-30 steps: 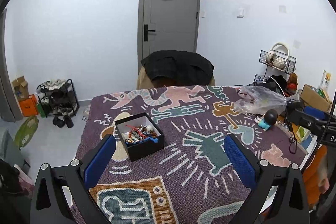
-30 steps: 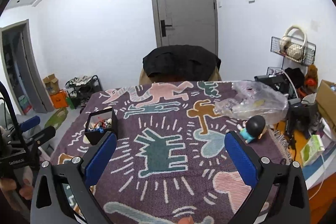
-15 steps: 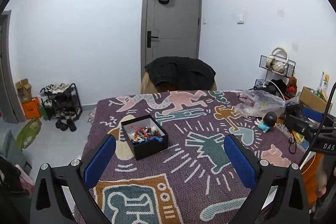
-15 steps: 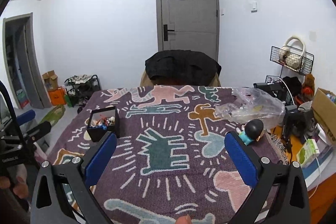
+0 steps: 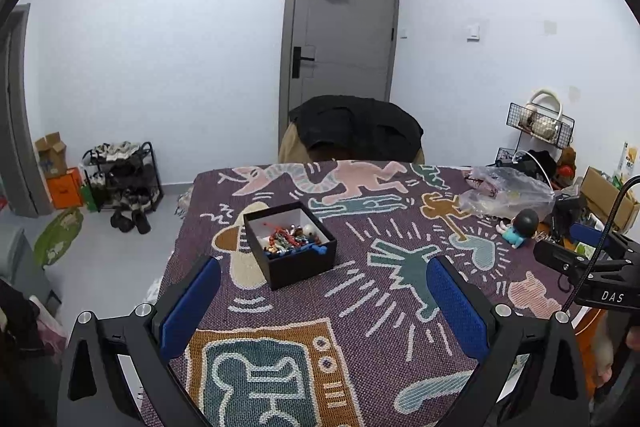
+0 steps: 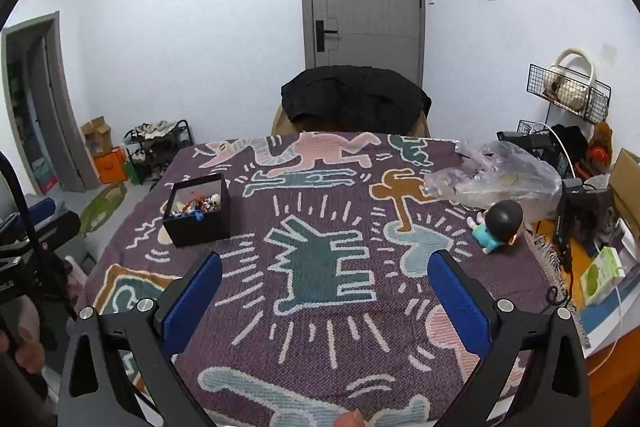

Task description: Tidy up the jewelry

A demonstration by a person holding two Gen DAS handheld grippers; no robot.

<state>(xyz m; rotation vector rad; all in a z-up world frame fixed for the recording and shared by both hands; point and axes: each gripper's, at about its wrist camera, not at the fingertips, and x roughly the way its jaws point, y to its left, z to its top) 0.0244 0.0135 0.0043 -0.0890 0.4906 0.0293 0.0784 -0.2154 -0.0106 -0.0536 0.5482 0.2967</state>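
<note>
A black open box (image 5: 290, 245) with a white lining holds a heap of coloured jewelry (image 5: 290, 241) on the patterned purple cloth (image 5: 360, 307). In the right wrist view the same box (image 6: 198, 211) stands at the left of the table. My left gripper (image 5: 322, 297) hovers open above the cloth, just short of the box, nothing between its blue pads. Over the middle of the table my right gripper (image 6: 324, 299) is open too, empty, well right of the box. Each gripper's black body shows at the edge of the other's view.
A clear plastic bag (image 6: 496, 179) and a small blue figurine with a black head (image 6: 498, 227) lie at the table's right. A chair draped with a black jacket (image 5: 354, 131) stands behind the table. Shoe rack (image 5: 122, 179) and boxes sit on the floor at left; clutter crowds the right edge.
Both grippers have tilted up and drawn slightly back, so more wall and door show. The box now sits nearer the middle of the left view. Neither gripper's opening changed.
</note>
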